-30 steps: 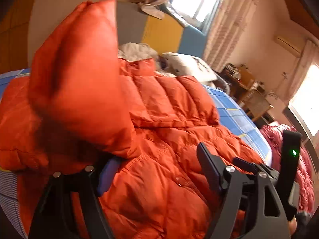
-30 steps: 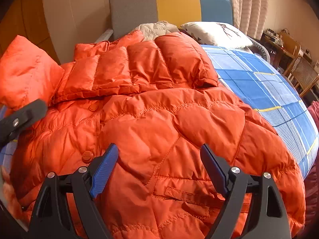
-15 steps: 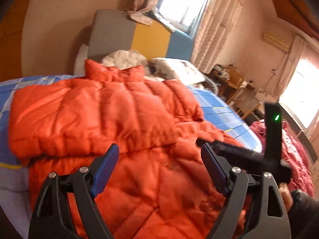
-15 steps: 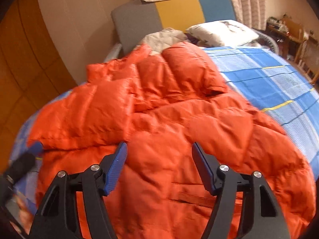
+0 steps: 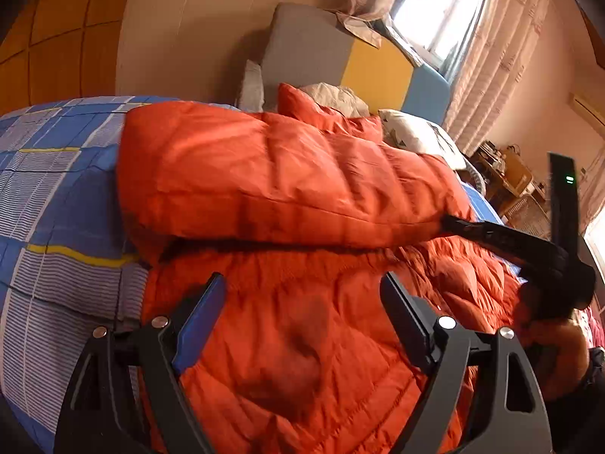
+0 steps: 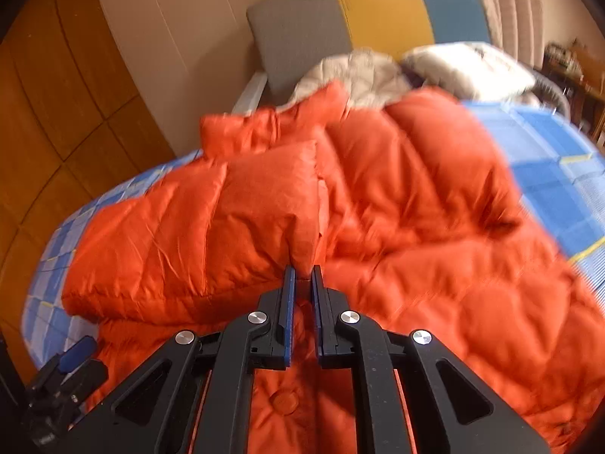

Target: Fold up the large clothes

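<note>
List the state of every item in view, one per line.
Orange down jacket: spread on the bed, sleeve folded across its body.
Sleeve: cuff pinched by the right hand-held gripper.
Right hand-held gripper: shut on the sleeve cuff.
Left hand-held gripper: open, empty, above the jacket.
Bed: covered by a blue checked sheet.

The left gripper [image 5: 302,317] fills the bottom of its own view, jaws spread wide — one blue-padded finger at lower left, the other at lower right, nothing pinched between them. The right gripper [image 6: 302,270] sits at bottom centre of its view, fingers drawn nearly together on a fold of the orange jacket [image 6: 264,204]. In the left view it reaches in from the right edge, a hand [image 5: 556,344] behind it.
</note>
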`<action>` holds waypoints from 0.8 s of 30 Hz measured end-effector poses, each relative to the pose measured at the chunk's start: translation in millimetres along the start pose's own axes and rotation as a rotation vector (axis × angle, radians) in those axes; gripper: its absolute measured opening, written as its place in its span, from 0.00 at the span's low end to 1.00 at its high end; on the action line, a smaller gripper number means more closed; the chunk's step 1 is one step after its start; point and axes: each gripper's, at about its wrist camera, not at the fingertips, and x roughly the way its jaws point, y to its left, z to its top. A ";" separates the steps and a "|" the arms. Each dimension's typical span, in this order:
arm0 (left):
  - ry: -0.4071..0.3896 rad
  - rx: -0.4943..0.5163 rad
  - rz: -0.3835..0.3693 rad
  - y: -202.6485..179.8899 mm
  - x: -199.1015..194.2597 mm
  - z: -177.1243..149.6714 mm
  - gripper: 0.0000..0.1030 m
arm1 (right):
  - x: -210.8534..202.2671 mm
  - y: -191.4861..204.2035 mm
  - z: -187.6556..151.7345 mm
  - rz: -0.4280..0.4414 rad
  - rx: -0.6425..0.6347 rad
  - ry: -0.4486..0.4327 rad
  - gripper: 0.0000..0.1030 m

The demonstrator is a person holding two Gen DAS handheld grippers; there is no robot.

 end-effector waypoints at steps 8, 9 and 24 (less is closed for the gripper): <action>-0.027 0.012 0.046 0.1 10.4 18.9 0.80 | 18.8 -59.9 35.5 -0.233 0.043 -0.034 0.06; -0.041 0.017 0.058 -1.6 7.8 20.2 0.80 | 22.7 -67.6 35.5 -0.256 0.055 -0.025 0.06; -0.046 0.014 0.141 -5.8 43.5 55.8 0.79 | 10.5 -67.6 38.0 -0.229 0.035 -0.093 0.53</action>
